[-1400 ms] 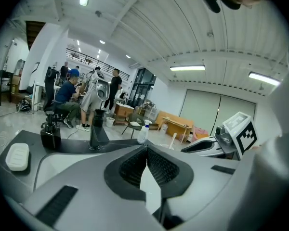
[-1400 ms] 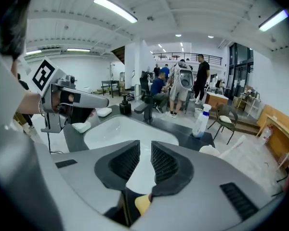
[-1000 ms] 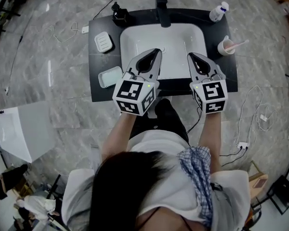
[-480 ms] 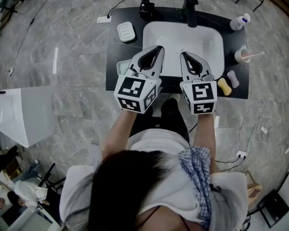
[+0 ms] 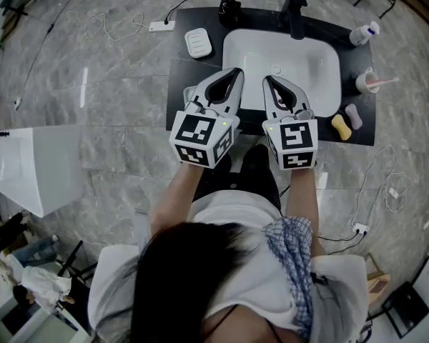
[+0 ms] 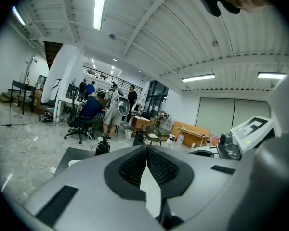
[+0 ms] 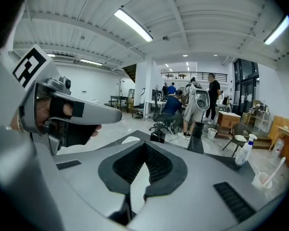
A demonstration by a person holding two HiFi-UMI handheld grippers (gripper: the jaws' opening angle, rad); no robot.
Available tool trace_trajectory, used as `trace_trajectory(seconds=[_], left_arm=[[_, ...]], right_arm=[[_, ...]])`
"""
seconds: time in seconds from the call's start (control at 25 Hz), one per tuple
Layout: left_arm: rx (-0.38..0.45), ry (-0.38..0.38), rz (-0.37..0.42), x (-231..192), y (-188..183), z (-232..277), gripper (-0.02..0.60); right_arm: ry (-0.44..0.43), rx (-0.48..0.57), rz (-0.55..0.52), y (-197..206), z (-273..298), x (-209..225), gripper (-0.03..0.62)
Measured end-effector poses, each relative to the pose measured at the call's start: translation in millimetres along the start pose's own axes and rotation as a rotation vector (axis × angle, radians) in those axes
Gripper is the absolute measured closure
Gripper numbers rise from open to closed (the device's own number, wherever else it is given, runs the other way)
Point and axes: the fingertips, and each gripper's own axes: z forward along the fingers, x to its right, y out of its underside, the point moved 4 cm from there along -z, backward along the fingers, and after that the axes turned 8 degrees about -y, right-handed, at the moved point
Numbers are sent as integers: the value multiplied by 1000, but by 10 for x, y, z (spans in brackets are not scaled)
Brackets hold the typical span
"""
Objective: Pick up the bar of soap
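Soap bar [image 5: 341, 126] well apart from both claws. Left gripper [image 5: 235, 72] and right gripper [image 5: 266, 79] pressed shut, empty, side by side over sink [image 5: 311, 63] near rim. Yellow bar flat on dark counter [image 5: 180, 71], right of basin.

- The left gripper [image 5: 235, 71] and the right gripper [image 5: 266, 79] have smooth grey shells that taper to a point at the far end.
- Black ribbed pads [image 6: 132, 167] line the inside of each tip.
- At the near end of each is a white cube [image 5: 200, 138] with black square markers and a small green light [image 5: 222, 127].
- The person has dark hair [image 5: 193, 277] and wears a white short-sleeved top [image 5: 222, 213], a blue-and-white checked cloth [image 5: 293, 263] at the right shoulder, and dark trousers [image 5: 254, 170].
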Motion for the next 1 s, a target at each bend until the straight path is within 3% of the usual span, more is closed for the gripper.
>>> trace_trajectory(seconds=[1.0], left_arm=[[-19, 5, 39, -41, 160, -49, 569]], right_arm=[[14, -18, 1, 68, 73, -102, 579]])
